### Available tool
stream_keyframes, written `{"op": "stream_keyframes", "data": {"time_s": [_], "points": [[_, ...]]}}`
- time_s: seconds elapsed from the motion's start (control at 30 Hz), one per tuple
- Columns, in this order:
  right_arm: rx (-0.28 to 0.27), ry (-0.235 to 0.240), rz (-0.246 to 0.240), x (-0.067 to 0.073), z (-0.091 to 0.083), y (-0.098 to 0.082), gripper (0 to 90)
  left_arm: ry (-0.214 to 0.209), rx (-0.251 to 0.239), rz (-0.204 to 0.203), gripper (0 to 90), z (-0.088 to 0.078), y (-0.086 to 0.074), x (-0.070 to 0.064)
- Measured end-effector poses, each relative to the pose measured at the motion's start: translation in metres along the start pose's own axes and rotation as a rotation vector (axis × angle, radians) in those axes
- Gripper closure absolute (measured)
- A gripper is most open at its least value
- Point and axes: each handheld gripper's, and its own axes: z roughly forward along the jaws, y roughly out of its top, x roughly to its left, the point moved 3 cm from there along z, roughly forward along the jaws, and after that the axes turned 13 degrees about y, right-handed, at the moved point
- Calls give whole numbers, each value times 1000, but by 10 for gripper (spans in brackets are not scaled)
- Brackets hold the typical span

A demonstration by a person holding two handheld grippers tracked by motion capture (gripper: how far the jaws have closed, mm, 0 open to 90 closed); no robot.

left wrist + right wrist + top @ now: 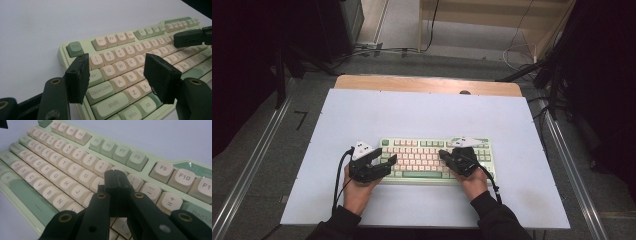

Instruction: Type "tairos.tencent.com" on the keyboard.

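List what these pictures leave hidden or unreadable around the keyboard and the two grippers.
- Right gripper: its shut fingers hide the key beneath in the right gripper view; contact can't be told.
- Keyboard: legends too small in the high view; right end cut off in the left gripper view.
- Left gripper: open fingers cover Tab's first letter.
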Motion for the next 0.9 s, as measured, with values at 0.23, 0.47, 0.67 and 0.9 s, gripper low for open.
{"op": "stream_keyframes", "data": {"time_s": [0.23, 0.47, 0.67, 0.9], "points": [[-47, 15, -1, 3, -8, 4, 844, 2, -2, -2, 389, 0, 0, 0], [-91, -10, -45, 6, -18, 9, 422, -1, -10, 8, 467, 0, 0, 0], [-95, -18, -37, 5, -22, 8, 342, -21, -4, 32, 689, 2, 0, -3], [-90, -34, -36, 2, -27, 6, 339, -76, 18, 35, 900, 6, 0, -5]]}}
